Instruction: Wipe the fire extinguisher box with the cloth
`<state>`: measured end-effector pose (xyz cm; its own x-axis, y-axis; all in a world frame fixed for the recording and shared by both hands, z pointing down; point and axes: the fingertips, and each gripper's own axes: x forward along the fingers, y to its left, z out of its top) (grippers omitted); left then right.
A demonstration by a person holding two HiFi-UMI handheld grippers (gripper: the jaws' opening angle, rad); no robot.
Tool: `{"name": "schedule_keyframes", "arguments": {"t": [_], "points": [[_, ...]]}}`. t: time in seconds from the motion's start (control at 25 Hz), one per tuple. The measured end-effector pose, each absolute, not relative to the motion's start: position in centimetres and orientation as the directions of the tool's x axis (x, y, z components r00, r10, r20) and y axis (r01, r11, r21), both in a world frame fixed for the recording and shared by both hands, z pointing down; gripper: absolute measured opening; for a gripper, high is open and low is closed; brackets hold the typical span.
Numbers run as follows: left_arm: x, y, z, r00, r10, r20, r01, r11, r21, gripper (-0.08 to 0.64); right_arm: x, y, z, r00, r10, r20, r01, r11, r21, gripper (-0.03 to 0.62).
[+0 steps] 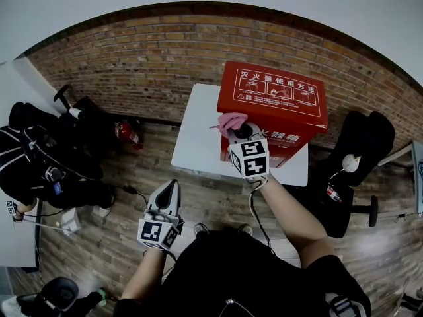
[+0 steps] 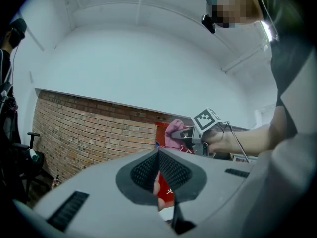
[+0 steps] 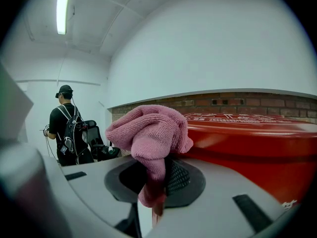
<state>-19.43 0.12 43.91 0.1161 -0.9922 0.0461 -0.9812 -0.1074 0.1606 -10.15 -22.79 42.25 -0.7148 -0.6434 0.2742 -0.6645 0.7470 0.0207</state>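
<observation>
The red fire extinguisher box (image 1: 274,104) stands on a small white table (image 1: 195,137) against the brick wall. My right gripper (image 1: 236,131) is at the box's front left upper edge, shut on a bunched pink cloth (image 1: 231,120). In the right gripper view the cloth (image 3: 148,133) bulges out above the jaws and lies against the red box (image 3: 247,143). My left gripper (image 1: 169,189) hangs low over the wooden floor, short of the table, shut and holding nothing. The left gripper view shows the right gripper's marker cube (image 2: 205,120) and the cloth (image 2: 173,132).
A black office chair (image 1: 360,157) stands right of the table. At the left are more black chairs and bags (image 1: 46,157), with cables on the floor. A person with a backpack (image 3: 67,128) stands in the background of the right gripper view.
</observation>
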Motion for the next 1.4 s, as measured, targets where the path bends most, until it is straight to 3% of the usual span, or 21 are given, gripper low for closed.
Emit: {"name": "schedule_keyframes", "arguments": {"t": [0.56,1.4], "points": [[-20.3,-0.2,44.2,0.128,-0.99,0.052,-0.98,-0.118,0.161,0.023,-11.4,-22.6,42.4,-0.708,-0.654,0.269,-0.679,0.734,-0.003,0.075],[-21.9,-0.1,45.2,0.14,-0.986,0.089,-0.978,-0.123,0.166,0.023,-12.0,-22.7,49.6,-0.663,-0.661,0.351,-0.716,0.697,-0.042,0.075]]}}
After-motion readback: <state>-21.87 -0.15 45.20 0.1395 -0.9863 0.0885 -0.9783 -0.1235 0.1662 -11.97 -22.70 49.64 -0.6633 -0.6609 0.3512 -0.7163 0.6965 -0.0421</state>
